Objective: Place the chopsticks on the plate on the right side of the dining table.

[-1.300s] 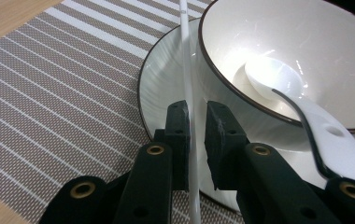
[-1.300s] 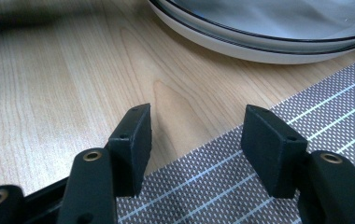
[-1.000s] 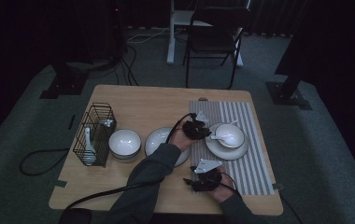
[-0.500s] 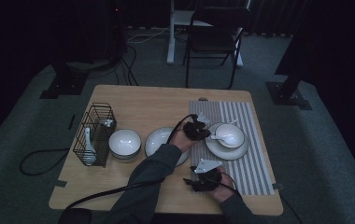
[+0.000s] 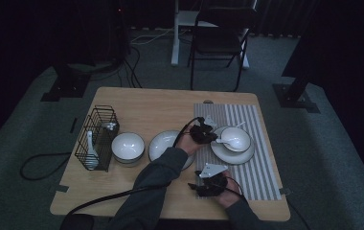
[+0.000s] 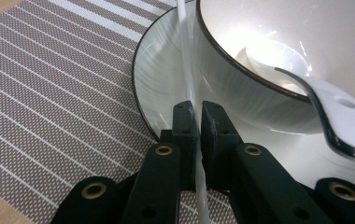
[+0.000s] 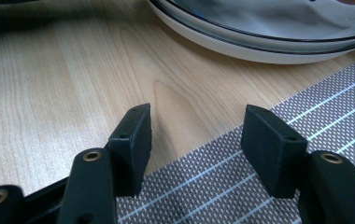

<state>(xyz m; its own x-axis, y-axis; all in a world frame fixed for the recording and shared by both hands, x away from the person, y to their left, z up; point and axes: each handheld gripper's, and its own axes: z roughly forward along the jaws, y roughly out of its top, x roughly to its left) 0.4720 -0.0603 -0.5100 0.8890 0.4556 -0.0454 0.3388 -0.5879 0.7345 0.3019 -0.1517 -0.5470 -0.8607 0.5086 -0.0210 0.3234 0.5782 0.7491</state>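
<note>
the left hand-held gripper (image 6: 195, 135) is clamped on the thin rim of the white plate (image 6: 166, 79), at its nine o'clock edge on the striped placemat (image 6: 54, 93), jaws having just been closing with the rim between them. the plate, glazed and dark-edged, carries a glossy bowl (image 6: 278, 51) with a ceramic spoon (image 6: 334, 112) inside. the step looks like taking hold; next comes a level lift or slide, or the stack may tip. the right hand-held gripper (image 7: 196, 140) rests half-wide and empty on the pale wooden worktop (image 7: 49, 84).
</note>
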